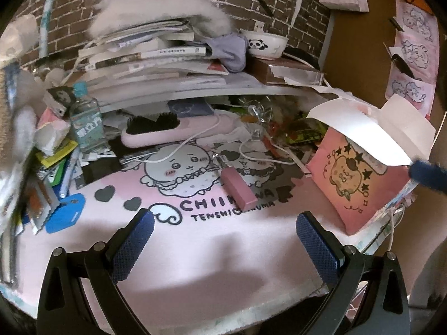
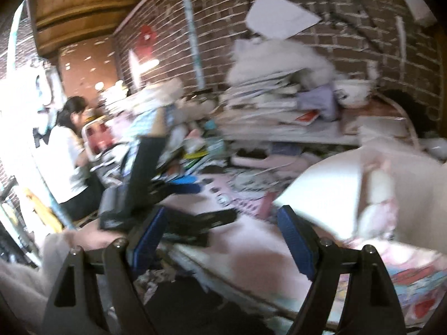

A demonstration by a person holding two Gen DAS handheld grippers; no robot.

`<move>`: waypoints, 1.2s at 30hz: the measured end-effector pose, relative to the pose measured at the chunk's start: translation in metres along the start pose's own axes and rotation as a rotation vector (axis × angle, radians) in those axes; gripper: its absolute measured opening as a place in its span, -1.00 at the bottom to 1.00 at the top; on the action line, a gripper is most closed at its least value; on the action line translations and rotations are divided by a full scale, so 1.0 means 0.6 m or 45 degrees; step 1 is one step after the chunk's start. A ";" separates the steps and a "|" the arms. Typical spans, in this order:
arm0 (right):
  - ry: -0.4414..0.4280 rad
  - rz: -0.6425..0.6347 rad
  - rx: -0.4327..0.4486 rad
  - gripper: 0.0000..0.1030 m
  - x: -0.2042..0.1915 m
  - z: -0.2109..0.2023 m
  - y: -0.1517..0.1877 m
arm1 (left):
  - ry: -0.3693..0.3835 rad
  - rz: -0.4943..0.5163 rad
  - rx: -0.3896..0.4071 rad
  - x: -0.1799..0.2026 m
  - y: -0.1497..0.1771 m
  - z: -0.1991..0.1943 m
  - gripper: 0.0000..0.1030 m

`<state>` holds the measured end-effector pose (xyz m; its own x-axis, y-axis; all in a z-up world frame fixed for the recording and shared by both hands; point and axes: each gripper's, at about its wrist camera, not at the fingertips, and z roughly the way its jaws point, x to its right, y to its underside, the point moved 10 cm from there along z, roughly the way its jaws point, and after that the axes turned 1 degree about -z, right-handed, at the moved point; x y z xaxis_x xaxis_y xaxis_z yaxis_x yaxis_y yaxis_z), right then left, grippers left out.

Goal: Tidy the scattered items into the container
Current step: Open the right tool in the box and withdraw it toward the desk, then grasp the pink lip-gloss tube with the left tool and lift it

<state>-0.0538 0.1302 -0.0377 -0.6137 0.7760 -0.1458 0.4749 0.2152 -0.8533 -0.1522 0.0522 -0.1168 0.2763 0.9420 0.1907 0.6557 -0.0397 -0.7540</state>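
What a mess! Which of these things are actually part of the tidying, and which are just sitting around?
Part of the job:
pink box, open flaps, the container
pink eraser-like block
pink hairbrush
blue card
left tool, open
right tool, open

Just lying about:
book stack
panda bowl

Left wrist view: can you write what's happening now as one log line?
left gripper: open, empty, above pink mat | right gripper: open, empty | pink box: flaps open | pink eraser: on mat

Brick wall (image 1: 282,2); seated person (image 2: 69,150)
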 end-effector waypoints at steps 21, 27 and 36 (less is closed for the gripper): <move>0.015 0.158 -0.097 0.54 0.046 0.042 0.076 | -0.004 0.053 -0.106 0.059 -0.012 0.135 0.37; 0.008 0.170 -0.095 0.54 0.048 0.042 0.077 | -0.062 0.077 -0.105 0.049 -0.015 0.131 -0.30; -0.007 0.170 -0.097 0.54 0.042 0.046 0.079 | -0.079 0.048 -0.110 0.025 -0.012 0.121 -0.75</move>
<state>-0.0640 0.1436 -0.0955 -0.5452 0.7975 -0.2585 0.5988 0.1546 -0.7858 -0.2037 0.0907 -0.1542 0.2598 0.9580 0.1217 0.7046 -0.1019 -0.7023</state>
